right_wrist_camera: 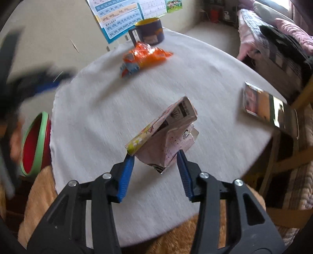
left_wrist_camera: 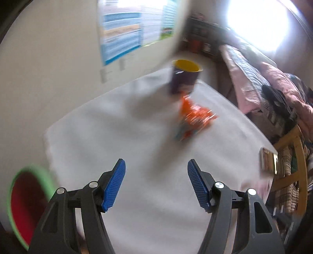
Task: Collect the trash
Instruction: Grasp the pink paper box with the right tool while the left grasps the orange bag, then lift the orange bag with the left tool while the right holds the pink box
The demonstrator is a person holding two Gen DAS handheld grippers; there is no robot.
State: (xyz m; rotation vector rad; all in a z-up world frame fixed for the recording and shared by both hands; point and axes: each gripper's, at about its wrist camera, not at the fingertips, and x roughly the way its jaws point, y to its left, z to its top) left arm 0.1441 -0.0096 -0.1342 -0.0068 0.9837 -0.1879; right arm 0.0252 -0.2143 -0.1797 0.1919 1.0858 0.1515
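Note:
An orange crumpled snack wrapper (left_wrist_camera: 192, 118) lies on the white-clothed table (left_wrist_camera: 109, 136), also in the right wrist view (right_wrist_camera: 143, 57). A crushed pink carton (right_wrist_camera: 166, 132) lies mid-table. My right gripper (right_wrist_camera: 155, 156) is open, its blue pads on either side of the carton's near end, not clamped. My left gripper (left_wrist_camera: 156, 168) is open and empty above the table, well short of the wrapper; it shows blurred in the right wrist view (right_wrist_camera: 39, 84). A red bin with a green rim (left_wrist_camera: 27, 205) stands off the table's left edge, also in the right wrist view (right_wrist_camera: 34, 144).
A dark mug with a yellow inside (left_wrist_camera: 184, 77) stands at the table's far side behind the wrapper. A small shiny box (right_wrist_camera: 262, 103) lies near the right edge. A wooden chair (left_wrist_camera: 291, 170) and a bed with blankets (left_wrist_camera: 273, 88) are to the right. A poster (right_wrist_camera: 121, 17) hangs on the wall.

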